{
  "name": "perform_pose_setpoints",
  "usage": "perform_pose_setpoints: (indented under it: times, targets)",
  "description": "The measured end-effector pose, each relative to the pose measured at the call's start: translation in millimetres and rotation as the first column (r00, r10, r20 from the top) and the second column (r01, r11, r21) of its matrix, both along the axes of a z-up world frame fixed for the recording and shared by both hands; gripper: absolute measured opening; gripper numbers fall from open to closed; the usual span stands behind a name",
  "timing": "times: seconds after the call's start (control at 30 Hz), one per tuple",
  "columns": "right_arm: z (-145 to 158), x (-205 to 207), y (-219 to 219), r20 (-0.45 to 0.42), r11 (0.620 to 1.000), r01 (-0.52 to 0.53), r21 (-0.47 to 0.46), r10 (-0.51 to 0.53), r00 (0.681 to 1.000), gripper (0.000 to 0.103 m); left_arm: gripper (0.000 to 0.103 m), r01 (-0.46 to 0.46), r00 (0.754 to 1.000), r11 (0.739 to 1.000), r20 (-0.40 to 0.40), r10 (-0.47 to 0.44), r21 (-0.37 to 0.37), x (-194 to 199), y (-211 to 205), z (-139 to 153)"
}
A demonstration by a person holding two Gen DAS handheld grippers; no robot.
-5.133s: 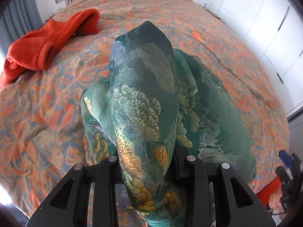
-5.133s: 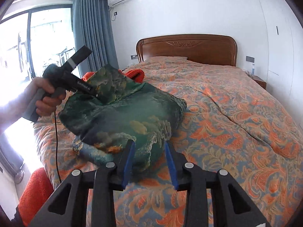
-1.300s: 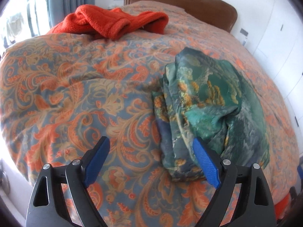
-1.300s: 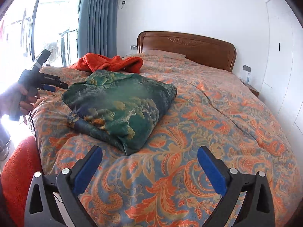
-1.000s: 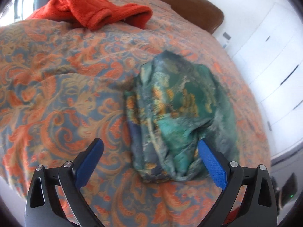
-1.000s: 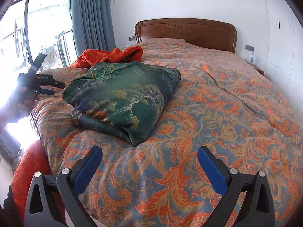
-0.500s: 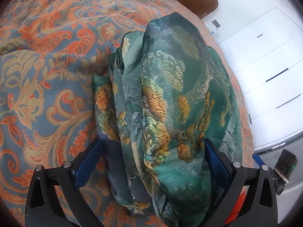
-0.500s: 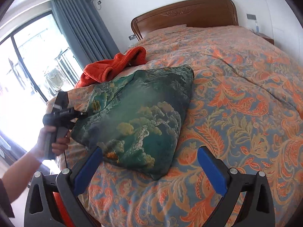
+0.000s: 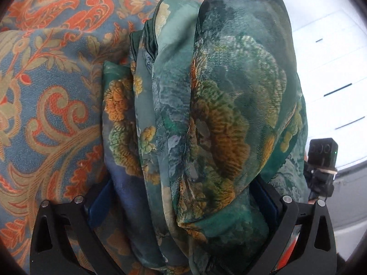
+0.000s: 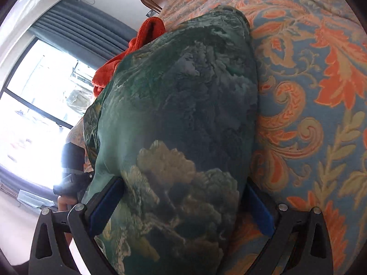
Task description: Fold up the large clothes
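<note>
The folded green floral garment (image 9: 218, 91) lies as a thick bundle on the bed's orange-and-blue patterned cover (image 9: 45, 68). My left gripper (image 9: 181, 183) stands wide open around one end of the bundle, the layered cloth filling the space between its blue pads. In the right wrist view the same garment (image 10: 183, 91) fills the middle, and my right gripper (image 10: 183, 183) is open around its opposite end, rolled to one side. I cannot tell whether any pad presses on the cloth. Each gripper is partly visible past the bundle in the other's view.
An orange fleece garment (image 10: 146, 36) lies behind the bundle toward the headboard. The bed cover (image 10: 309, 91) spreads to the right. A bright window with blue curtains (image 10: 75, 29) is on the left; white cupboard doors (image 9: 332, 68) stand beyond the bed.
Both grippers, open wide, have come in on the green bundle from opposite ends until it sits between their jaws. The right gripper has rolled sideways. The bundle still lies on the bed.
</note>
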State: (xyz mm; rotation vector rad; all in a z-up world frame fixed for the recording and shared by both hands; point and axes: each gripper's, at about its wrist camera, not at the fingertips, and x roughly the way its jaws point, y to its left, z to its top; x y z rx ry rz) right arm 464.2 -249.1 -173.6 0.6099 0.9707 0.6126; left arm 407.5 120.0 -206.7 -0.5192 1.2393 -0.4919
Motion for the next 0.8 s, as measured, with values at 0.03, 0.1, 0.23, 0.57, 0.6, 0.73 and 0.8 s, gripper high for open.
perform_pose_setpoints:
  times: [0.03,0.1,0.23,0.57,0.6,0.73,0.8]
  targets:
    - [-1.1,3.3,4.7,-0.009,1.000,0.000,-0.008,0.000,1.000,0.102,0.103,-0.002,1.000,1.000,-0.005,0.002,-0.014,1.2,-1.1,-1.8]
    - [0.1,7.3,15.4,-0.015,0.998,-0.003,-0.062,0.002,1.000,0.102,0.103,-0.017,1.000,0.999,-0.011,0.017,-0.037,1.2,-0.7,-5.0]
    - [9.7,5.5,32.8,0.021,0.979,-0.022,-0.203,0.026,0.999,0.100,0.100,-0.058,0.998,0.998,-0.013,0.058,0.000,-5.2,-8.8,-0.1]
    - [77.3,-62.2,103.3,0.339,0.776,0.109,-0.622,0.141,0.930,0.066,0.060,-0.078,0.984,0.988,0.171,0.055,0.134,-55.9,-37.7,67.7]
    - [81.9,-67.4,102.1,0.355,0.778,0.119,-0.617,0.140,0.924,0.066,0.060,-0.082,0.980,0.988,0.188,0.056,0.131,-62.9,-37.5,73.2]
    - [96.3,-99.3,88.7,0.409,0.812,0.151,-0.564,0.115,0.905,0.066,0.060,-0.096,0.969,0.989,0.238,0.067,0.109,-90.0,-32.5,82.0]
    - [92.5,-104.6,87.1,0.425,0.819,0.159,-0.552,0.112,0.898,0.066,0.060,-0.095,0.964,0.990,0.260,0.064,0.108,-98.3,-37.8,81.1]
